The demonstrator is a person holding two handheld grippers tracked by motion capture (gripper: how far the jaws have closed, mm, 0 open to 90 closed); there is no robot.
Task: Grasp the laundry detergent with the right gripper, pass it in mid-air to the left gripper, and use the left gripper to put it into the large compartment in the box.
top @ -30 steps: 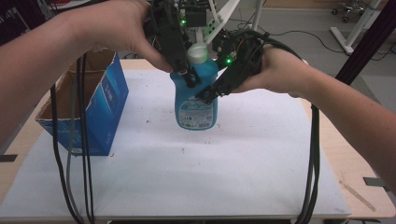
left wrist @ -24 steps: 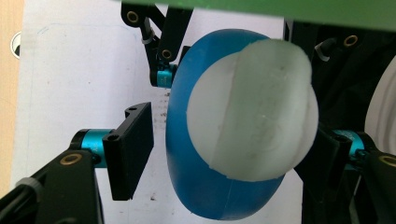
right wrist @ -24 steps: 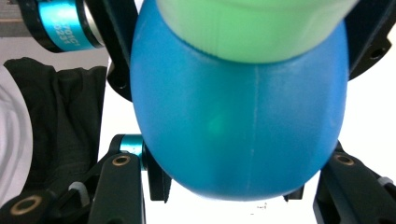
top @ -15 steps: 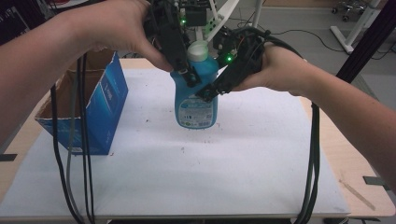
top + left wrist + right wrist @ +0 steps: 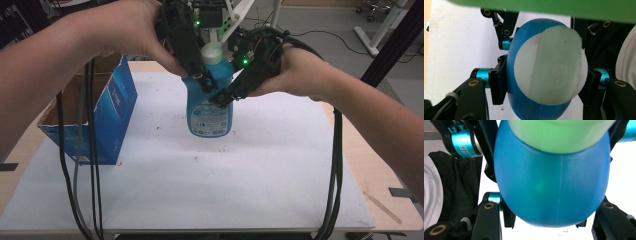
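**Two grips on one blue bottle**

The blue bottle stands upright near the middle of the white tabletop, its pale cap on top; an open blue carton sits well apart to the left, its mouth facing up, likely where the bottle came from or is headed.

The right hand-held gripper is clamped on the bottle's body from the right side, low on the shoulder; that hold looks meant to steady the bottle so it cannot tip or spin. The left hand-held gripper comes down from above at the neck; its jaws have just been closing, and the left gripper view shows the bottle between them with both pads pressed against its blue sides just under the cap; so it too is clamped on the bottle.

With one grip low and one high, the likely purpose is to brace the body while the upper hand works at the top, or to lift it jointly; which of the two I cannot tell.
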